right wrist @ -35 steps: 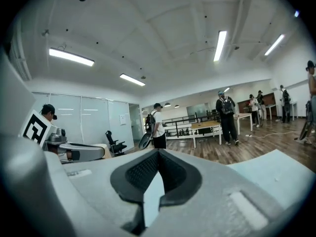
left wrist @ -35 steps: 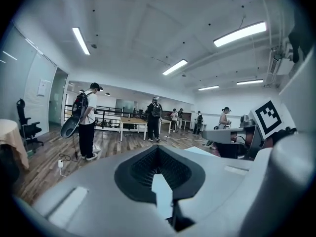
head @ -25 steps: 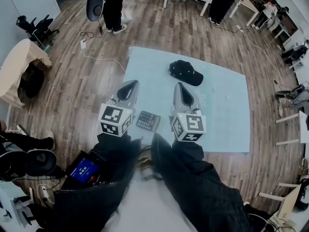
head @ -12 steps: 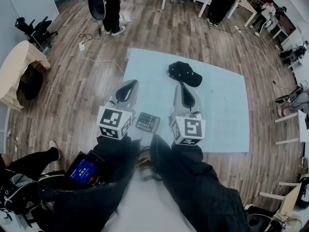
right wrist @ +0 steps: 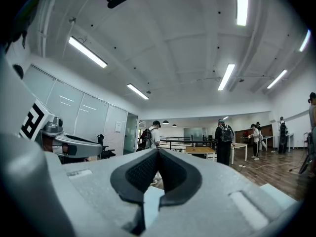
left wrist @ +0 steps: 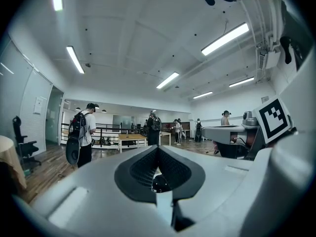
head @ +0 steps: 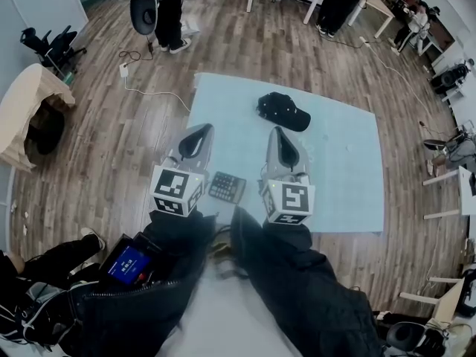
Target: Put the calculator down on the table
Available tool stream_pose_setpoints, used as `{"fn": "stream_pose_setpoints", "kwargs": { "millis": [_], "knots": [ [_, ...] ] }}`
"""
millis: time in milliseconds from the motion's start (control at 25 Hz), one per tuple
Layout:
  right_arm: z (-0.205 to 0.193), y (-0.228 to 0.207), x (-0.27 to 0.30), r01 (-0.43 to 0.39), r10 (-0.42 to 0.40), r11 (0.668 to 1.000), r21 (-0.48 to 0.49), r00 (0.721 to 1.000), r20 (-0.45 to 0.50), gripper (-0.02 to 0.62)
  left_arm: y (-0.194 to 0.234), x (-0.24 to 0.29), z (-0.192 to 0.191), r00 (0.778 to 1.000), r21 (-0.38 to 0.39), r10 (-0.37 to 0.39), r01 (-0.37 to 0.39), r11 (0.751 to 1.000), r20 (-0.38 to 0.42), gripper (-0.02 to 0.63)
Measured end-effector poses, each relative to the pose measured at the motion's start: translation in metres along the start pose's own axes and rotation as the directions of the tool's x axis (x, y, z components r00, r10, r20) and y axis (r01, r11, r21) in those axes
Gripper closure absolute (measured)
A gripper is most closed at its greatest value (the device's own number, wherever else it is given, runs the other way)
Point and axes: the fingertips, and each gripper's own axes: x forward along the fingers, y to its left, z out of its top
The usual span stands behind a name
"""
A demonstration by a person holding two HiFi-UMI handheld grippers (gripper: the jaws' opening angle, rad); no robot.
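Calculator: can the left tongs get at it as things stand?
Probably yes. The calculator lies bare on the table beside the left tongs, nothing between them; the cap sits farther off. But the tongs are shut and point level, so they'd have to open and tip down.

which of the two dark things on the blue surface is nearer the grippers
The calculator, the flat keypad seen between the left gripper and the right gripper. The black cap lies farther off, beyond both tips.
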Motion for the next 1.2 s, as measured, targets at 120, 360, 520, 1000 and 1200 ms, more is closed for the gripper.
{"fn": "stream_pose_setpoints", "kwargs": {
  "millis": [120,360,520,1000,1200],
  "knots": [
    [-0.003,0.0,-0.001,0.003,-0.003,1.0,-0.001,1.0,-0.002,0.595,-0.001,0.0,-0.003,1.0,0.0,0.0,0.0,1.0,-0.003,0.603],
    [-0.006,0.0,-0.001,0.006,-0.006,1.0,-0.005,1.0,-0.006,0.596,-0.002,0.001,-0.01,1.0,-0.006,-0.009,0.008,1.0,-0.018,0.603],
    [-0.007,0.001,0.0,0.005,-0.005,1.0,-0.009,1.0,-0.016,0.597,-0.002,0.002,-0.01,1.0,-0.008,-0.013,0.012,1.0,-0.025,0.603],
    [-0.008,-0.001,-0.001,0.005,-0.005,1.0,-0.019,1.0,-0.011,0.597,-0.003,0.002,-0.011,1.0,-0.004,-0.014,0.014,1.0,-0.024,0.603],
    [-0.009,0.001,0.0,-0.002,0.002,1.0,-0.019,1.0,-0.01,0.597,-0.004,0.002,-0.012,1.0,-0.002,-0.016,0.016,1.0,-0.024,0.603]
  ]
}}
